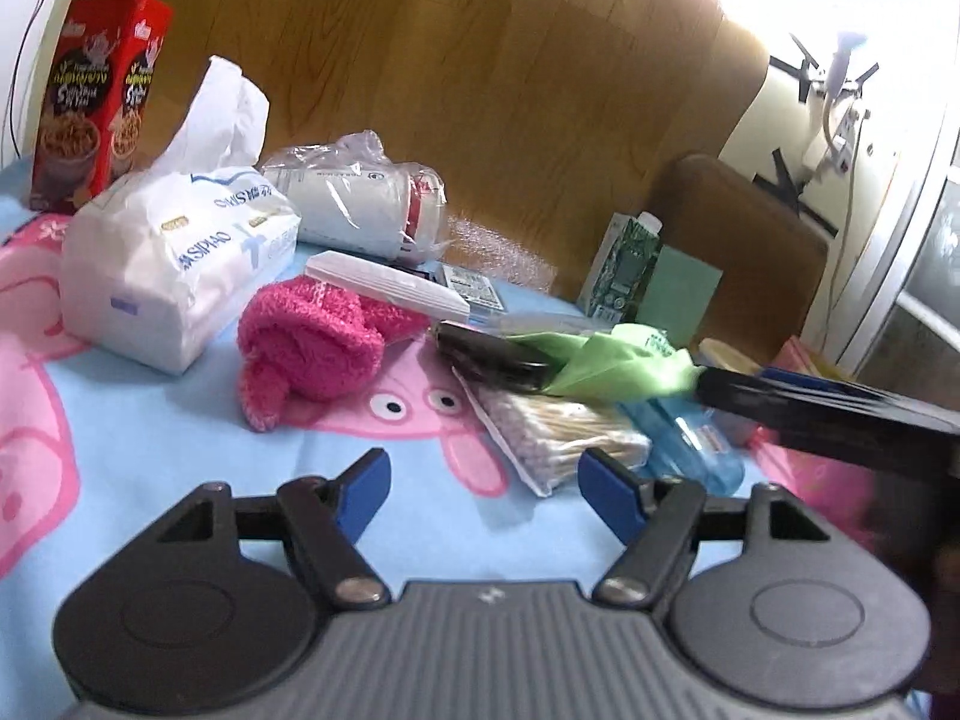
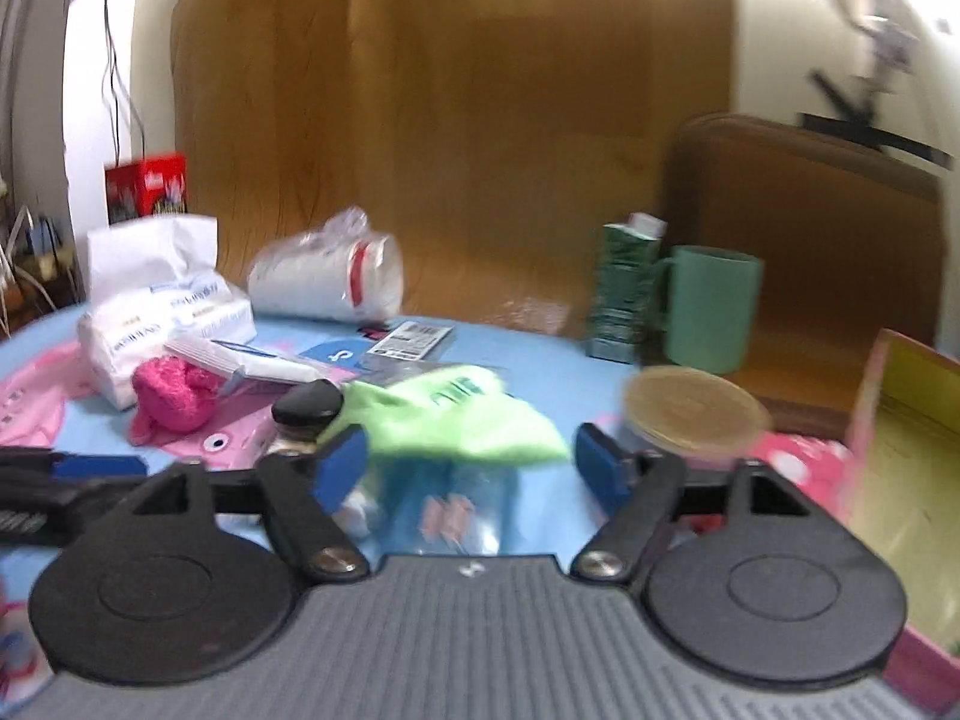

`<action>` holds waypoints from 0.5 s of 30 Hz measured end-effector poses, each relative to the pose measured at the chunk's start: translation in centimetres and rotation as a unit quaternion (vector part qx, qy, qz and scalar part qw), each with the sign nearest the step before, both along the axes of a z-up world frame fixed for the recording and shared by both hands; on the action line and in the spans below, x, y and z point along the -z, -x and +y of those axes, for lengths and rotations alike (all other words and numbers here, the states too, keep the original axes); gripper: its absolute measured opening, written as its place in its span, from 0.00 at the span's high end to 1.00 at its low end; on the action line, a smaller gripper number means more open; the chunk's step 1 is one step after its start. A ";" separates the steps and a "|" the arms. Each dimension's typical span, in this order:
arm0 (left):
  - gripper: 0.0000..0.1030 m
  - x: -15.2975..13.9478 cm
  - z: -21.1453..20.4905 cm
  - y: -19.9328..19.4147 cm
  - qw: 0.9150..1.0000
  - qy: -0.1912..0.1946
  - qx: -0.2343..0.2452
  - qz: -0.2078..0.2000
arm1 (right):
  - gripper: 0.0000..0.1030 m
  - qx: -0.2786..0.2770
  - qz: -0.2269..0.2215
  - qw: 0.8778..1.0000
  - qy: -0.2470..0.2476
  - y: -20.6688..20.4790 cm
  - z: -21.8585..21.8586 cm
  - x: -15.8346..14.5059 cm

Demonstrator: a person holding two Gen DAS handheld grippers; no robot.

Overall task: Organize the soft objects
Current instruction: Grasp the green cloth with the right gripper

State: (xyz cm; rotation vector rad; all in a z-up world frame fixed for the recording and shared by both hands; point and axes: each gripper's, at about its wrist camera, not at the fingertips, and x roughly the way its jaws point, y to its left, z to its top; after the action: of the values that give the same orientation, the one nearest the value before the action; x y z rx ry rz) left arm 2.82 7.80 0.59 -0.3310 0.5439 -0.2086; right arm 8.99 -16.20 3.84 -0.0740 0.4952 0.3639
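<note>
A fluffy pink cloth (image 1: 312, 354) lies bundled on the blue cartoon sheet (image 1: 180, 420), beside a white tissue pack (image 1: 174, 264). A light green cloth (image 1: 624, 360) lies over a black case and a blue bottle. My left gripper (image 1: 483, 489) is open and empty, low over the sheet in front of the pink cloth. My right gripper (image 2: 471, 468) is open and empty, just in front of the green cloth (image 2: 456, 414). The pink cloth (image 2: 174, 402) and the tissue pack (image 2: 156, 324) show at the left of the right wrist view.
A red snack box (image 1: 96, 102), a bagged cup stack (image 1: 372, 204), a cotton swab pack (image 1: 558, 438), a green carton (image 2: 624, 294), a green mug (image 2: 708, 312), a round lidded tin (image 2: 690, 414) and an open pink box (image 2: 900, 462) surround the cloths. A wooden headboard stands behind.
</note>
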 end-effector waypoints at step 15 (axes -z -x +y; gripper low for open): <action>0.20 -0.2 -0.1 0.7 1.000 0.010 0.005 -0.020 | 0.90 0.003 -0.021 1.000 0.010 3.1 -0.1 -0.1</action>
State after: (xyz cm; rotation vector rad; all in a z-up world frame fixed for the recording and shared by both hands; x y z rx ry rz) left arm 2.15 7.74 0.78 -0.3439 0.5044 -0.2299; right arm 5.88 -16.26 3.94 -0.0988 0.4584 0.3502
